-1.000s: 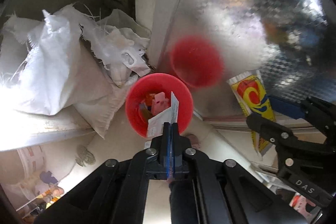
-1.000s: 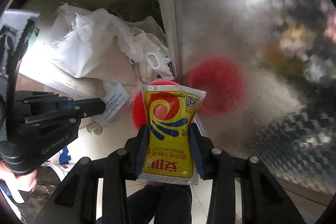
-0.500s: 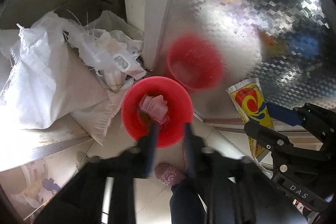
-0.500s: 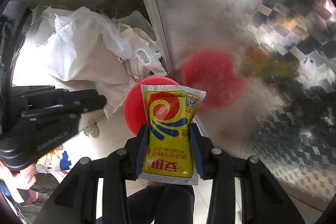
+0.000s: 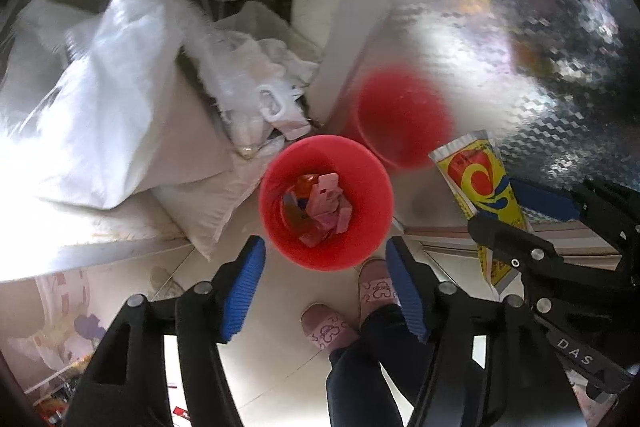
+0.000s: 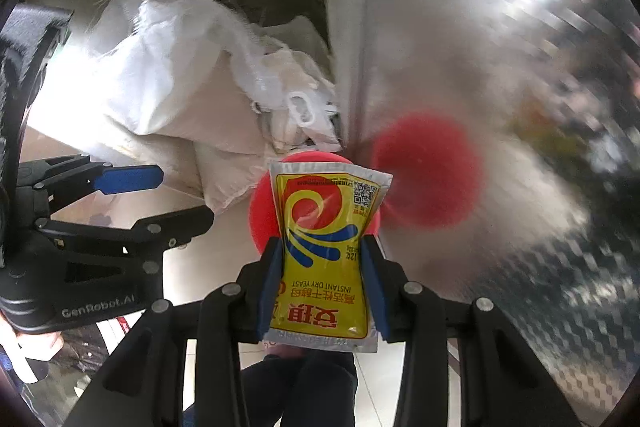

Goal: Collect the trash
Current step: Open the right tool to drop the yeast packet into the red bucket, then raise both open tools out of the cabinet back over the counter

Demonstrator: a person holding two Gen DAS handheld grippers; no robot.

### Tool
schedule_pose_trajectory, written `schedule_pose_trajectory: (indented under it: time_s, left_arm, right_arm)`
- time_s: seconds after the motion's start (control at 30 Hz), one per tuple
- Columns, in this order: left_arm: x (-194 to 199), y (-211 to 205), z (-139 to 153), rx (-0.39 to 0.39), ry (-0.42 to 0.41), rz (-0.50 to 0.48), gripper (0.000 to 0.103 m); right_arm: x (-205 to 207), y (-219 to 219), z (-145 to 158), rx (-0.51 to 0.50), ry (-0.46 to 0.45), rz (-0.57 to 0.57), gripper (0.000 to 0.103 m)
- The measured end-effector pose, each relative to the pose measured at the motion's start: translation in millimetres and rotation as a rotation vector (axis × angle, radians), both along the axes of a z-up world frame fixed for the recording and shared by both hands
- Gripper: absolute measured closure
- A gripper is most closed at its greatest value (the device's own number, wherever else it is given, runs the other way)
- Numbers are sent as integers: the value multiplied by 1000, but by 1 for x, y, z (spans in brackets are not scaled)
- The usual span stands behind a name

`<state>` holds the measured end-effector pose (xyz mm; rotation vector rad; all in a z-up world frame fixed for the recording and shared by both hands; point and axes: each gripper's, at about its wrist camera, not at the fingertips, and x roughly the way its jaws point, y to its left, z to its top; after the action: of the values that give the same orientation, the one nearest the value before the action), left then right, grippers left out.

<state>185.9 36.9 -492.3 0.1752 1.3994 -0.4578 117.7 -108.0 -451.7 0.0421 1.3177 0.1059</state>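
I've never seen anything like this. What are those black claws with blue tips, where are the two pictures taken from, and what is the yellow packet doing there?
No robot here: a person holds a two-fingered tool in each hand, each carrying a wide-angle camera looking down along its fingers. One picture comes from each tool. The left hand-held gripper hangs over a red bin on the tiled floor; its jaws have just been opening and nothing is between them. Pink and orange wrappers lie in the bin. The right hand-held gripper is clamped on a yellow instant dry yeast packet above the same bin. White sacks lie beside it, and the person's pink slippers show below.
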Motion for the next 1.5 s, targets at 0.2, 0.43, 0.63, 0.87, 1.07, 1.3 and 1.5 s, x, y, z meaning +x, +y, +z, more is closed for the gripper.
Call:
schedule_pose_trajectory:
  time_s: [0.2,0.43,0.63,0.87,1.07,1.3,1.5]
  left_arm:
    - [0,24,-3,14,-12,55,31]
    - [-3,47,-8,35,-8,130,27]
    - [-7,57,-7,39,-7,162,27]
    - [-15,63,-2,44,-9,192,27]
    - [-24,63,27,44,-24,188,27]
    - [-46,64,107,4,-77,194,27]
    - [-61,60,194,-21,-132,186,27]
  right_arm:
    - [6,20,-3,-31,-15,92,64]
    - [13,43,-11,-67,-2,141,60]
    - [15,53,-6,-102,-22,165,55]
    - [12,55,3,-117,-45,146,44]
    - [6,55,28,-112,-47,144,44]
    - [-12,54,104,-93,-108,127,44]
    - [-30,52,186,-83,-174,89,44]
